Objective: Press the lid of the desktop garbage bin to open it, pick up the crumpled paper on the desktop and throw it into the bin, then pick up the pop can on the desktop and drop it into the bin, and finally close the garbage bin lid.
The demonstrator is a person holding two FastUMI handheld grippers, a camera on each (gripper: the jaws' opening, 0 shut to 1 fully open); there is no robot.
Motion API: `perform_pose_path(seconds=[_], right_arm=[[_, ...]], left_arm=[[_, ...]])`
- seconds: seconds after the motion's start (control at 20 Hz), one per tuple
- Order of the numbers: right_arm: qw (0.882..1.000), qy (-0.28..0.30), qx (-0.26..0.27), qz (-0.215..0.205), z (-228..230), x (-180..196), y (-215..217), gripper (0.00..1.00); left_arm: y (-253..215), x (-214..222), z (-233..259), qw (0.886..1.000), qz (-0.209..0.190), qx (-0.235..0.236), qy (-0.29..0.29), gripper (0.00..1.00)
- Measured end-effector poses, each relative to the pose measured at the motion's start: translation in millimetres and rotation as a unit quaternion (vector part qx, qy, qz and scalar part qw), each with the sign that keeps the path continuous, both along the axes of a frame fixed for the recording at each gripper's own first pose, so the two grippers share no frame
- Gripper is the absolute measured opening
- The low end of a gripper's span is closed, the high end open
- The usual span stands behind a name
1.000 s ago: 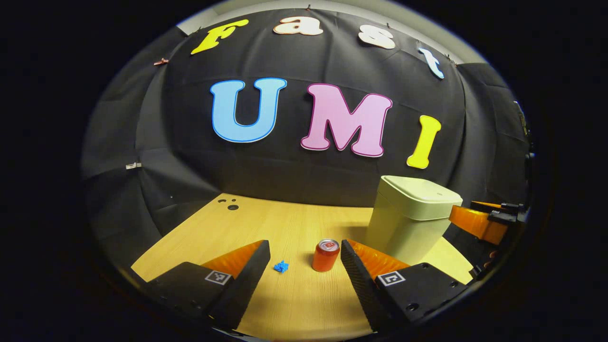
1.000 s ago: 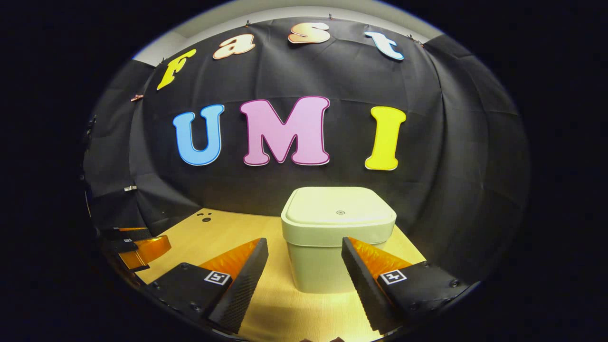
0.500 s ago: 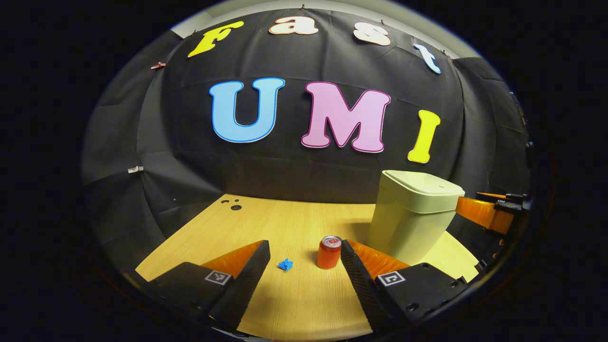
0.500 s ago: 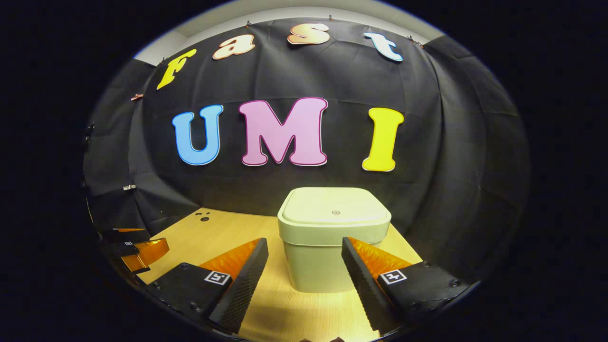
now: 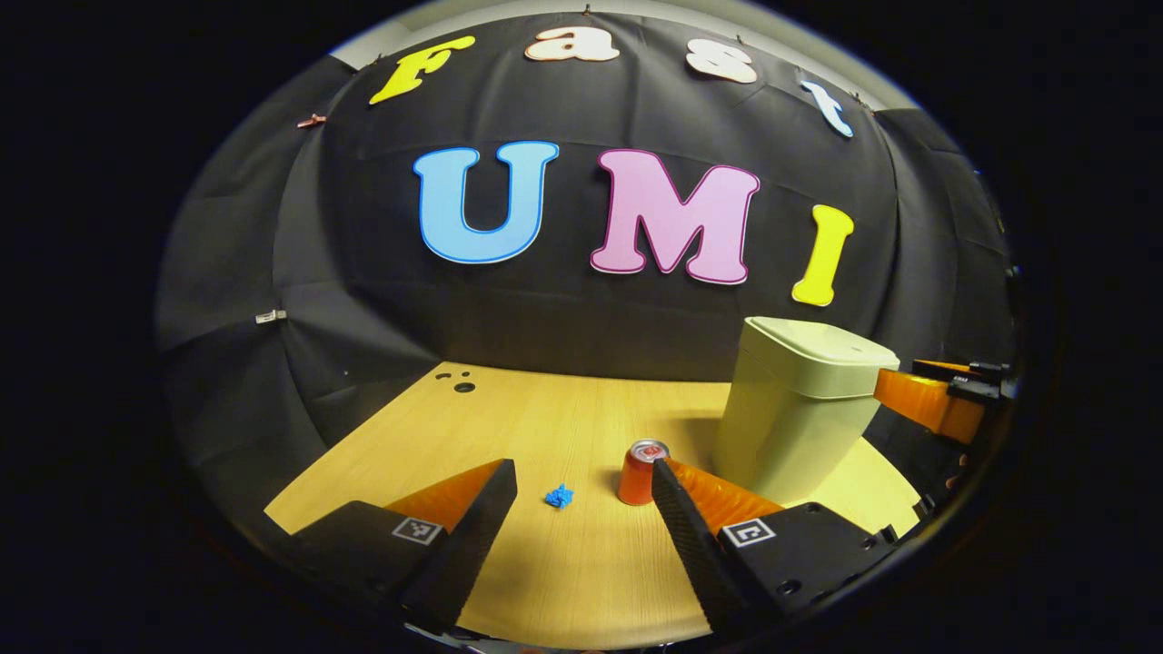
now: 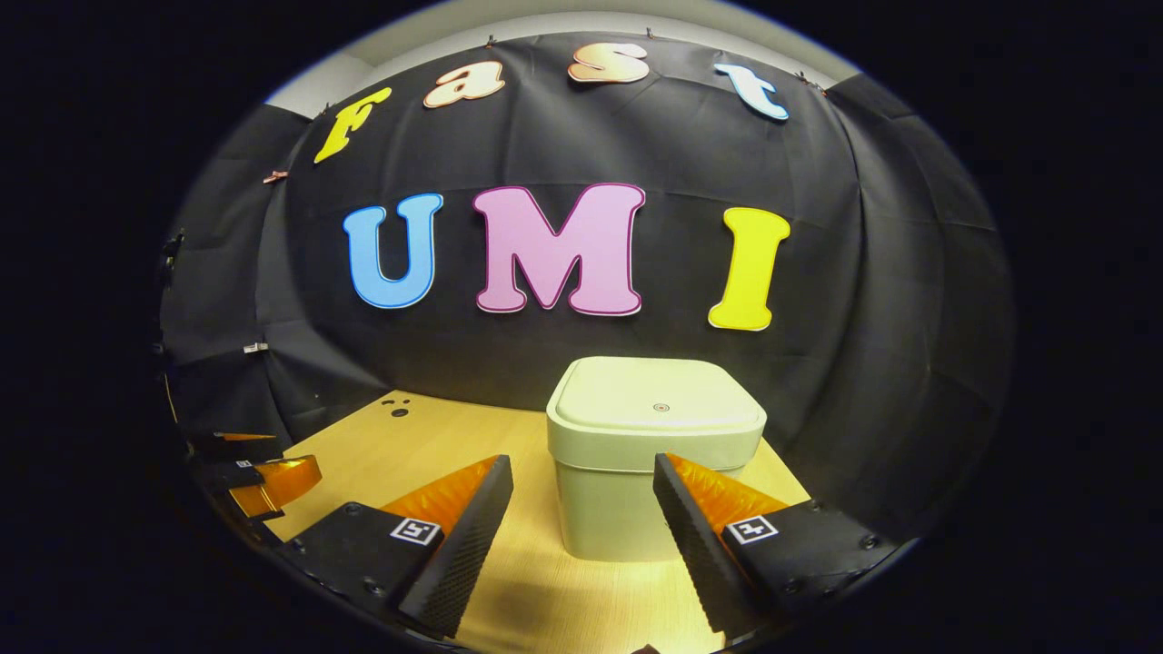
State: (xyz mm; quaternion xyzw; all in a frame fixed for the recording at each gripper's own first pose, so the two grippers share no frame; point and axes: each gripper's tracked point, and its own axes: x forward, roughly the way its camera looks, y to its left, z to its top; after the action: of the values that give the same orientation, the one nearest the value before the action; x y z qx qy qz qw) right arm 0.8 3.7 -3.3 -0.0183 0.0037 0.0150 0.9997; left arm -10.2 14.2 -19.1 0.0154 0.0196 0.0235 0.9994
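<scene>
A pale green bin [image 5: 800, 413] [image 6: 650, 463] stands on the wooden desktop [image 5: 545, 427] with its lid [image 6: 656, 404] closed. A red pop can [image 5: 640, 472] stands upright left of the bin, close to my left gripper's right finger. A small blue crumpled paper [image 5: 560, 496] lies on the wood just left of the can. My left gripper [image 5: 583, 477] hangs open above the desk's near part, with the paper between its fingertips farther off. My right gripper [image 6: 583, 472] is open in front of the bin, short of its lid; it also appears as the right gripper [image 5: 936, 400] beside the bin.
Black cloth walls the desk at the back and sides. A few small dark holes [image 5: 462, 383] [image 6: 396, 409] mark the far left corner of the desktop. The left gripper [image 6: 263, 468] appears at the left edge of the right gripper view.
The left gripper view has drifted back and a little left, so the can, paper and bin sit slightly farther right and higher. The right gripper has shifted slightly before the bin. Both stay open.
</scene>
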Motion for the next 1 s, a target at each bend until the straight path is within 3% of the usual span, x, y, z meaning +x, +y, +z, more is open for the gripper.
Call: perform_pose_path(seconds=[0.15, 0.25, 0.4, 0.45, 0.6, 0.7, 0.8, 1.0], right_arm=[[1.000, -0.005, 0.000, -0.003, 3, -1, -2, 0.93], [1.000, -0.007, -0.005, -0.007, 9, 1, -5, 0.70], [1.000, -0.005, -0.008, -0.007, 16, 1, -7, 0.51], [1.000, -0.002, -0.010, -0.008, 17, 0, -8, 0.50], [1.000, 0.010, -0.011, -0.008, 20, 8, -9, 0.19], [1.000, 0.007, -0.013, -0.006, 20, 8, -6, 0.17], [1.000, 0.008, -0.022, 0.003, 24, 9, -4, 0.07], [0.999, 0.012, -0.024, 0.022, 29, 14, 4, 0.05]], left_arm=[[-4, -2, -7, 1.000, -0.006, 0.003, 0.008, 0.96], [-7, -1, -10, 1.000, -0.011, 0.003, 0.011, 0.96], [-8, 1, -9, 1.000, -0.013, 0.003, 0.010, 0.96], [-8, 2, -10, 1.000, -0.013, 0.002, 0.010, 0.96], [-7, 4, -10, 1.000, -0.013, 0.001, 0.010, 0.96], [-5, 5, -12, 1.000, -0.012, 0.000, 0.010, 0.96], [-3, 7, -13, 1.000, -0.010, -0.002, 0.013, 0.96], [1, 12, -15, 1.000, -0.008, -0.002, 0.016, 0.96]])
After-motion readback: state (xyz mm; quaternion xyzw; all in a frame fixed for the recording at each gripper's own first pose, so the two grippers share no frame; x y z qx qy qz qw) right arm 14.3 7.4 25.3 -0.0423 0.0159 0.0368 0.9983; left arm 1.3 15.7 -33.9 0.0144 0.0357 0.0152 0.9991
